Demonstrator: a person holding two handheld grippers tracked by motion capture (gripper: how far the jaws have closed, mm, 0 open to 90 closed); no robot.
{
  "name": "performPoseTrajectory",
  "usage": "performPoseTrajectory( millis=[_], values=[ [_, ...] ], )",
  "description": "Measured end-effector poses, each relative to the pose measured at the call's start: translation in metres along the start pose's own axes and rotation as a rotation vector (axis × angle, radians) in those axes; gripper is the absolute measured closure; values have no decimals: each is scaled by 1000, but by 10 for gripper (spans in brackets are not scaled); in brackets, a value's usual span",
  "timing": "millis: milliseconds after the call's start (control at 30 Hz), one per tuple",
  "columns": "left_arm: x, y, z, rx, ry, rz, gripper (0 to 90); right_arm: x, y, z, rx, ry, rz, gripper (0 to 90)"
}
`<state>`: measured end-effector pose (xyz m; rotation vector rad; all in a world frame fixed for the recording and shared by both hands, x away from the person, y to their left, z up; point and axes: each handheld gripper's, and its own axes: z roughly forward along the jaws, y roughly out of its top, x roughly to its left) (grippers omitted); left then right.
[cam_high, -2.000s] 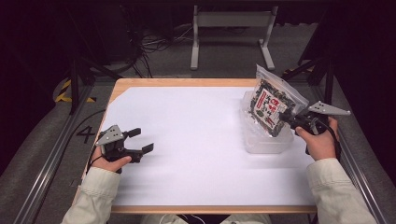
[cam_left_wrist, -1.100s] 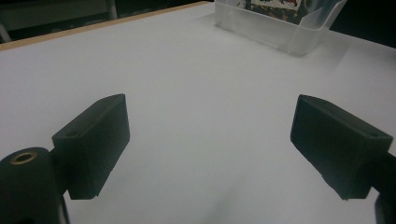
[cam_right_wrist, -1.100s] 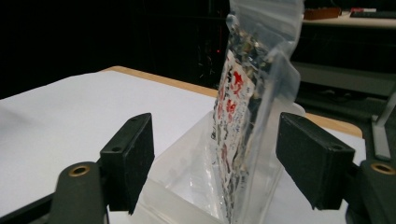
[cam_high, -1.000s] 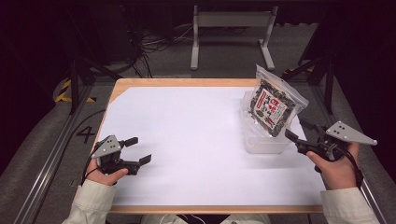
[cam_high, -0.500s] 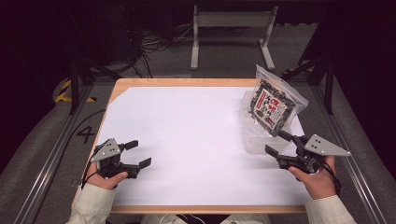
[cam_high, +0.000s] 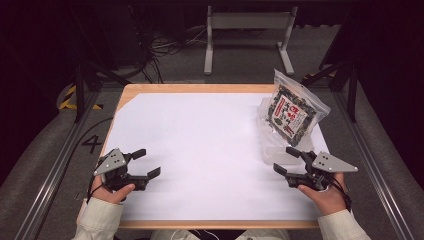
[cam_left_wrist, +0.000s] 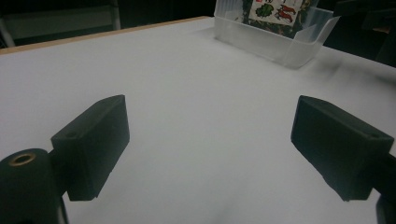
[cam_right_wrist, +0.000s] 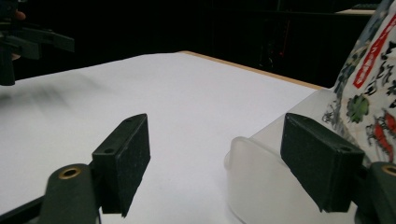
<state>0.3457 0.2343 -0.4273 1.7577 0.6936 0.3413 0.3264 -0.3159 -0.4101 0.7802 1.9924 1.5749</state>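
A: How many grippers, and what are they doing?

B: Two. The left gripper (cam_high: 142, 162) sits at the worktop's near left corner, jaws spread wide with nothing between them. In the left gripper view its two black pads (cam_left_wrist: 93, 140) stand far apart over bare white surface.

A: And the other?

B: The right gripper (cam_high: 284, 161) is near the right edge, toward the near side, held in one hand (cam_high: 327, 196). Its jaws are also wide apart and hold nothing. In the right gripper view one pad (cam_right_wrist: 126, 161) is over the white surface, and the other is in front of the bin's wall.

A: What's closest to it?

B: One clear plastic bin (cam_high: 280, 150), just beyond the right gripper's tips, along the right edge. Whether the tips touch it, I cannot tell.

A: Anything in the bin?

B: One packet (cam_high: 292, 112), standing upright in it and leaning back toward the far right corner. It is a clear bag with dark contents and a printed label in red and green. The left gripper view shows the bin (cam_left_wrist: 275, 42) and the packet (cam_left_wrist: 275, 11) far across the worktop.

A: Anything else on the worktop?

B: One white sheet (cam_high: 210, 150) covers most of it, the wooden rim showing around the edges.
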Motion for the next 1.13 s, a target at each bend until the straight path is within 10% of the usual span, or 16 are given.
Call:
performPoseTrajectory(
  millis=[300, 1133],
  values=[
    [-1, -2, 3, 1, -15, 3, 122, 8, -5, 1, -37, 8, -29, 245],
    [-2, -8, 12, 65, -35, 31, 114, 14, -27, 19, 118, 19, 18, 253]
  ],
)
